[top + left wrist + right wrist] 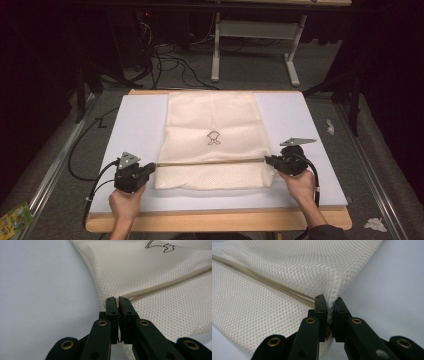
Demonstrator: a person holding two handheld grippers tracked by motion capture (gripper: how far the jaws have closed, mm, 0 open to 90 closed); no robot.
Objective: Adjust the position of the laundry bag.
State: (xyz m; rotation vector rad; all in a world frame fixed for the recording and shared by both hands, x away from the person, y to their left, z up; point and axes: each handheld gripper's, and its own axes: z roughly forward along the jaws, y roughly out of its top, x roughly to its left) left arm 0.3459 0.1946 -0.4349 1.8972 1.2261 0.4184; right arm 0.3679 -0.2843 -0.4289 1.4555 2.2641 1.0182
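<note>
Cream mesh bag lies flat mid-worktop, top edge at far edge of white board, bottom end short of near edge. Small dark emblem at bag centre. Beige zipper line runs across bag, side to side (near lower third). Left gripper at bag's left edge, jaws pinched narrow on mesh at zipper end. Right gripper at bag's right edge, jaws clamped on bunched mesh fold beside zipper. Person's hands enter from near edge.
</note>
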